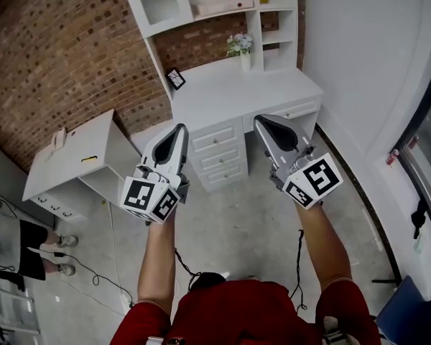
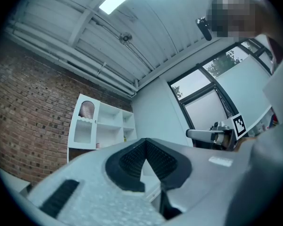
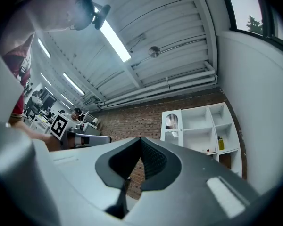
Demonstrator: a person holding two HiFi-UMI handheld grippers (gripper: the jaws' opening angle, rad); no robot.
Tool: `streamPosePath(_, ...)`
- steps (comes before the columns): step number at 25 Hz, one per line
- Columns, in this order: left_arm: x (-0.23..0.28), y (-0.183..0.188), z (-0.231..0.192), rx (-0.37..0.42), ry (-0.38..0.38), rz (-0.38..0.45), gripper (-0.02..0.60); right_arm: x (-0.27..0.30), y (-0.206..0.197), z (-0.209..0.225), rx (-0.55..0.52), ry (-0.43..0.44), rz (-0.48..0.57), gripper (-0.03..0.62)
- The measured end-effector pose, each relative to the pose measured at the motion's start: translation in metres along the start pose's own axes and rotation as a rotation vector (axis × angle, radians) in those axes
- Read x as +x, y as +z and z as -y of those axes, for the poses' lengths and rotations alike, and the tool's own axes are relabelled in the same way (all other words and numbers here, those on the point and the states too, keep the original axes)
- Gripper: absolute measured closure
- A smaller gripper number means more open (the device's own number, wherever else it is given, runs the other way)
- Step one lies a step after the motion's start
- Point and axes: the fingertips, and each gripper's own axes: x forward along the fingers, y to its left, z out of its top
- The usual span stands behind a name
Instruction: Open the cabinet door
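Cabinet door (image 1: 158, 2) is judged to be the arched, glazed panel in the white hutch (image 1: 255, 27) that stands on the back of the desk surface (image 1: 230, 85), at the left end of that surface as seen from the head view. It is shown lying flush in its frame in the left gripper view (image 2: 84, 126) and the right gripper view (image 3: 172, 125), so it is taken to be closed. No handle can be made out at this size.

Nothing of the task has been done yet. The left gripper (image 1: 178, 128) and the right gripper (image 1: 262, 121) are held side by side over the floor in front of the surface, well short of it and far below the door, both tilted somewhat upward. The jaws of each are clenched on nothing: the ribbed pads are seen pressed together with no object between them in the left gripper view (image 2: 145, 141) and in the right gripper view (image 3: 141, 141).

Everything remains to be done. The surface must be approached, one gripper raised above it to the door's free edge, the jaws parted and closed on the edge or knob, and the panel swung outward. A small flower vase (image 1: 241, 45) on the surface, right of the door, would have to be avoided during the reach.
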Motion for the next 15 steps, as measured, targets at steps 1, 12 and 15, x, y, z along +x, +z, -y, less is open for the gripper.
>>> streamPosePath(1, 0.005, -0.002, 0.002, 0.004, -0.002, -0.006, 0.581, -0.001, -0.001, 0.006, 0.004, -0.002, 0.004, 0.582)
streamPosePath(12, 0.06, -0.031, -0.037, -0.007, -0.006, -0.021, 0.581, 0.041, -0.03, 0.048, 0.015, 0.01, 0.008, 0.582)
streamPosePath(15, 0.085, -0.046, -0.066, -0.024, -0.007, -0.004, 0.581, 0.071, -0.047, 0.065, 0.002, 0.018, -0.008, 0.582)
